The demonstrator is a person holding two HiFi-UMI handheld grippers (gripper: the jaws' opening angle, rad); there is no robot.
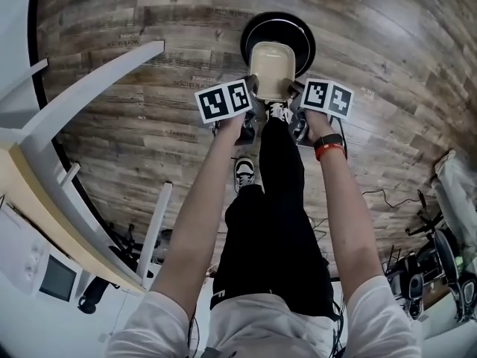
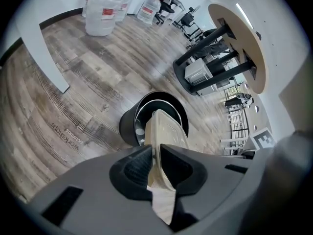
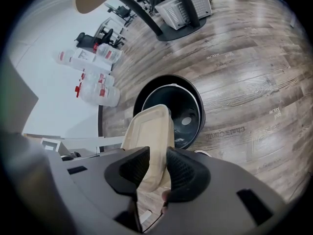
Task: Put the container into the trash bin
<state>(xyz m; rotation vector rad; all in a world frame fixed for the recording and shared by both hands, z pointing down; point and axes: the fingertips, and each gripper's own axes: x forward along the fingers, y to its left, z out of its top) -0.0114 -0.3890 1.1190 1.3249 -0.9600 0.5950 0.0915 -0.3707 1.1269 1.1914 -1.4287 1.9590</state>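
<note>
Head view: beige container (image 1: 273, 69) was held up over the black trash bin (image 1: 248, 30), far end above the bin's mouth, not inside yet. L gripper (image 1: 256, 89) and R gripper (image 1: 296, 89) sat at its near corners, marker cubes facing up, w/ the person's forearms, black trousers and a shoe (image 1: 244, 171) below. Jaw contact couldn't be read from up there.

L gripper view settled it. L gripper (image 2: 155, 161) jaws were clenched nearly together on the container's (image 2: 165, 131) thin edge, pads pressing both sides. It also showed the bin's outer wall (image 2: 128, 127), water jugs (image 2: 101, 11) on the floor far behind, and a round wooden table (image 2: 247, 43) on black legs. The jugs didn't show in head view.

R gripper view: R gripper (image 3: 155, 166) jaws stood wider apart but were clamped on a thicker part of the container (image 3: 151, 124), pads touching both faces. Only this view looked down into the bin (image 3: 199, 102): dark inside w/ a pale round spot on the bottom. Jugs (image 3: 98, 89) showed here too, left of the bin and apart from it.
</note>
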